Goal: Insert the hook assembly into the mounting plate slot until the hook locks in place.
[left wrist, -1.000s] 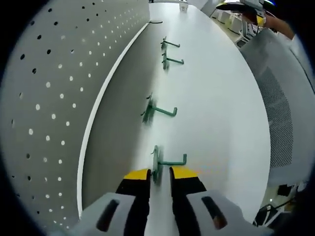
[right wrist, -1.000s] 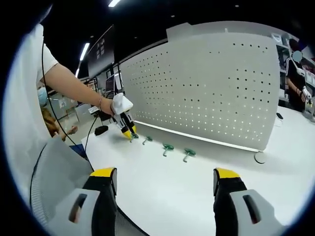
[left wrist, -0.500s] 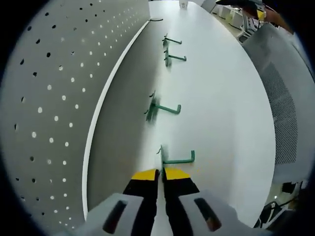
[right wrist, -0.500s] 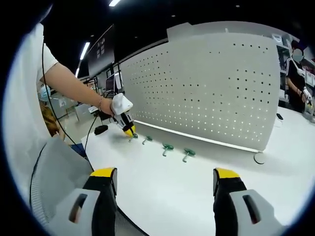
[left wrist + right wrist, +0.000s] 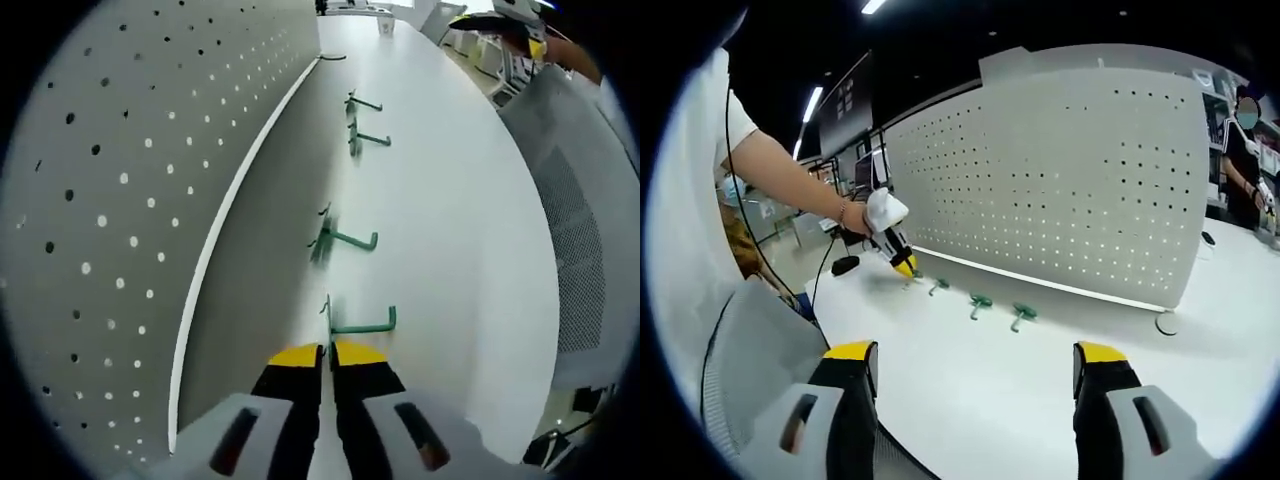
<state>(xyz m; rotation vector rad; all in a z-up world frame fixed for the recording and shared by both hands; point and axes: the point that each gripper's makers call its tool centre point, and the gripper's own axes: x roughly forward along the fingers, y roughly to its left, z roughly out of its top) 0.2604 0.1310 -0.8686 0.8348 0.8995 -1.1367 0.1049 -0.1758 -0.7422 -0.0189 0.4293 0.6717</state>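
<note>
While R gripper (image 5: 966,385) gapes, L gripper (image 5: 327,352) seemingly pinches L-shaped green hook (image 5: 352,322).

Four hooks are lying in a row on the table (image 5: 470,230), running along the foot of the pegboard (image 5: 130,180). In the left gripper view the nearest hook (image 5: 358,322) is sitting just ahead of the left gripper (image 5: 327,352), the second hook (image 5: 345,239) beyond it, and the third hook (image 5: 367,139) and fourth hook (image 5: 362,102) farther along, close together. The pegboard is standing upright on the table to the left of the row. In the right gripper view the right gripper (image 5: 975,362) is hanging well apart from the row, over the table's near edge.
</note>
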